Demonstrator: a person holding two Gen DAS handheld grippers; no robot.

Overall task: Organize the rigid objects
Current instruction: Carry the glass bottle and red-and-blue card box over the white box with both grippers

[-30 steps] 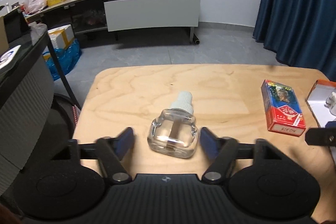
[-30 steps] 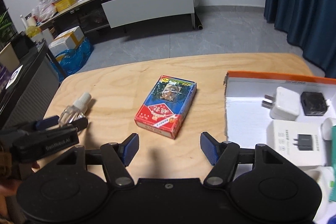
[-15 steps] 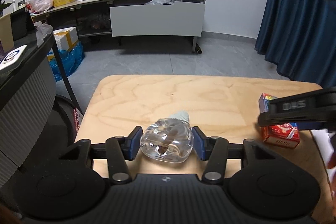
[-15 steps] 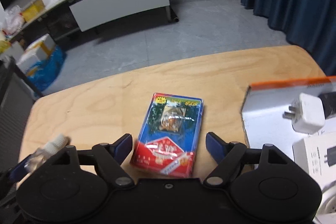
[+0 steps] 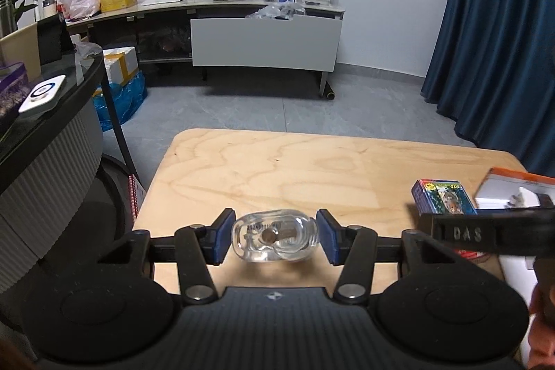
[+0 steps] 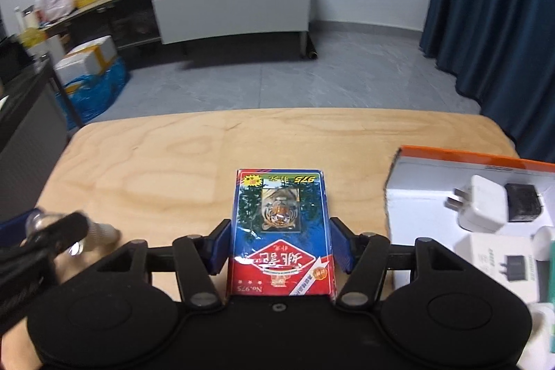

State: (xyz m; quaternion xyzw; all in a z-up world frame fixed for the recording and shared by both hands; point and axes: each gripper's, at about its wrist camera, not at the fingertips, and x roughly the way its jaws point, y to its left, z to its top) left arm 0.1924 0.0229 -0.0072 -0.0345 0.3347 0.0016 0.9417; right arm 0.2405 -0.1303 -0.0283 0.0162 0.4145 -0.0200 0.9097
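While the glass bottle (image 5: pixel 275 240) is clamped crosswise in the left gripper (image 5: pixel 274 241), the card box (image 6: pixel 281 240) is clamped lengthwise in the right gripper (image 6: pixel 280 245), nearer the tray (image 6: pixel 416 193) at its right.

Left gripper (image 5: pixel 274 237) had a matte black ribbed body, two round discs, silver pivot screws, blue pads (image 5: pixel 222 236), right gripper (image 6: pixel 280 246) looked the same, its side embossed with raised letters "DAS"
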